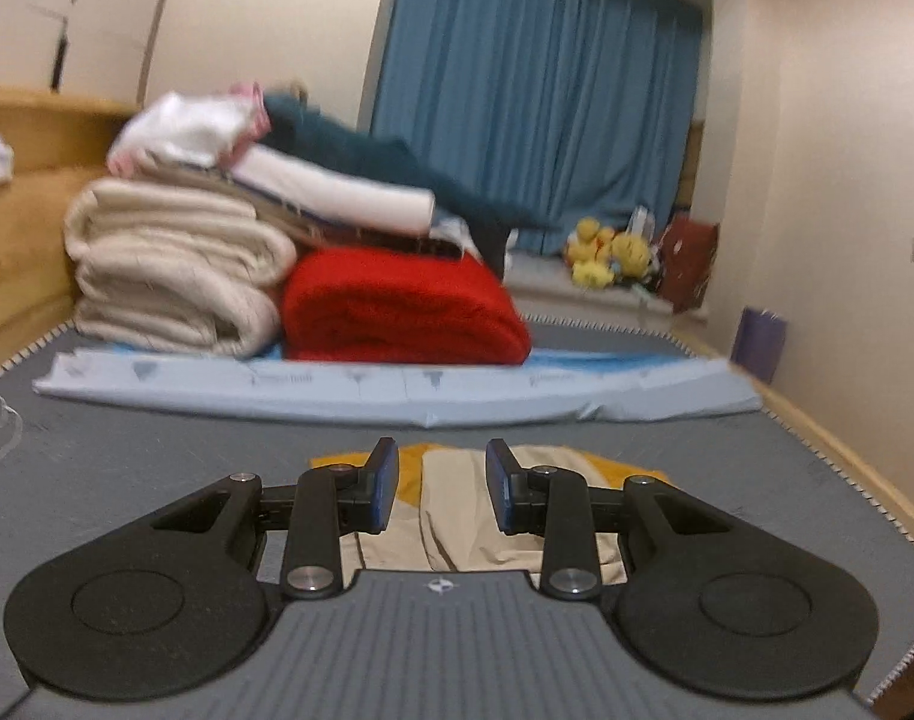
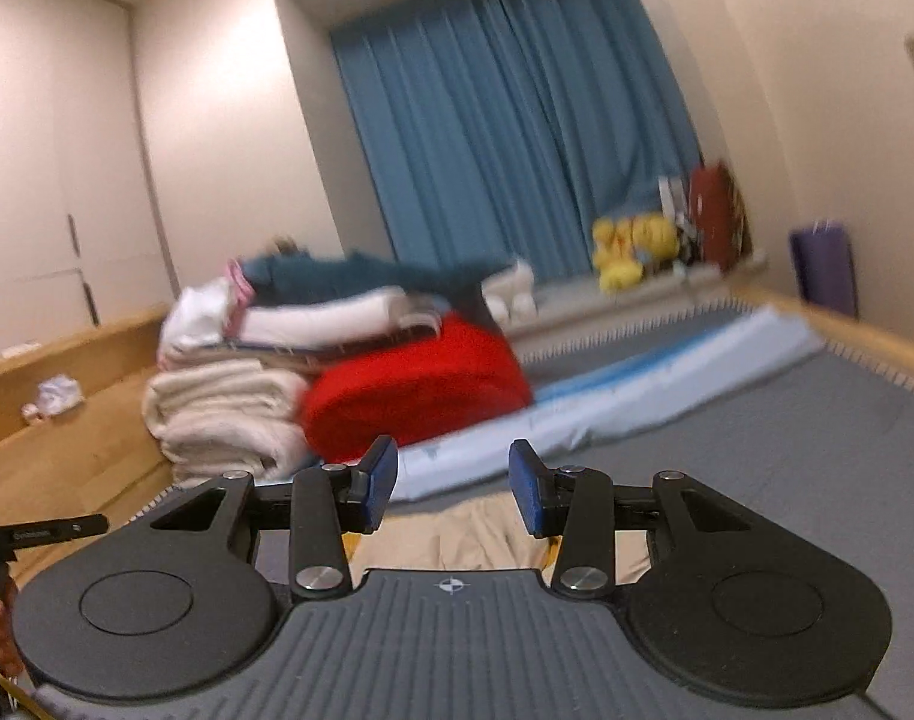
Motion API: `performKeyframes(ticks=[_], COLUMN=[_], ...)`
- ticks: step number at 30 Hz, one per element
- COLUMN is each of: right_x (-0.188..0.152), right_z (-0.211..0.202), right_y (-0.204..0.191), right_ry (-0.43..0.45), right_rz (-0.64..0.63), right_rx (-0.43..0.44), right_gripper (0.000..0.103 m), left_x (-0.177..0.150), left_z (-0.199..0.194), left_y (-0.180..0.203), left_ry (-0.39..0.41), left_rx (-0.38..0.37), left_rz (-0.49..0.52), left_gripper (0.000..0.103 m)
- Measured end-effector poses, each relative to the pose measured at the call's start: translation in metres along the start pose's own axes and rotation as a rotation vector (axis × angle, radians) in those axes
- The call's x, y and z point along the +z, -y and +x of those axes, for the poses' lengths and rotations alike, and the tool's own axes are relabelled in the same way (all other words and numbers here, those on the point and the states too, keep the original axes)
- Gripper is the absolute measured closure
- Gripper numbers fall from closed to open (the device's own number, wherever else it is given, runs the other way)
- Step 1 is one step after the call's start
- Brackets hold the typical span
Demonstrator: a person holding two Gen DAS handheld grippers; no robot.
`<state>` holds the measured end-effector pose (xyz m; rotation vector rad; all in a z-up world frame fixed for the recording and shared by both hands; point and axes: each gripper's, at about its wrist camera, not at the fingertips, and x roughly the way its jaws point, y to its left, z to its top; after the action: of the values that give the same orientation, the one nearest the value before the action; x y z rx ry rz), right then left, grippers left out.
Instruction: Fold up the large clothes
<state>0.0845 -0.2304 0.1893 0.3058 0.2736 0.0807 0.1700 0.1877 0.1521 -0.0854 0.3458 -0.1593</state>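
Both grippers, left gripper (image 1: 442,486) and right gripper (image 2: 454,486), hover part-open and empty above the beige garment (image 1: 487,516) near the mattress (image 1: 157,468) front edge; judged next: regrasp for another fold.

1. The red blanket (image 1: 406,306) looked fuzzy, plush cloth.
2. The cream quilt (image 1: 175,264) seemed soft, though blurred.
3. The grey mat (image 1: 157,438) was matt.
4. The bed frame (image 1: 19,204) was smooth wood.
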Motion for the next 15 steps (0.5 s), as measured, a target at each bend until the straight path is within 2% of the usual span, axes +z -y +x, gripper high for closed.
performKeyframes(ticks=[5, 8, 12, 15], right_x=[0.022, 0.027, 0.021, -0.001], right_z=[-0.109, -0.151, -0.181, -0.170], right_y=[0.009, 0.020, 0.039, 0.060], right_ry=[0.104, 0.159, 0.187, 0.157], right_rz=[0.014, 0.049, 0.074, 0.089], right_rx=[-0.020, -0.042, -0.086, -0.136], right_gripper=[0.060, 0.060, 0.060, 0.060], left_x=[0.006, 0.005, -0.015, -0.048], left_z=[-0.105, -0.151, -0.182, -0.168], left_y=[0.008, 0.016, 0.027, 0.029], left_ry=[0.070, 0.104, 0.100, 0.059], left_rx=[-0.004, -0.012, -0.021, -0.021], left_rz=[0.003, -0.010, -0.023, -0.024], left_gripper=[0.068, 0.068, 0.068, 0.068])
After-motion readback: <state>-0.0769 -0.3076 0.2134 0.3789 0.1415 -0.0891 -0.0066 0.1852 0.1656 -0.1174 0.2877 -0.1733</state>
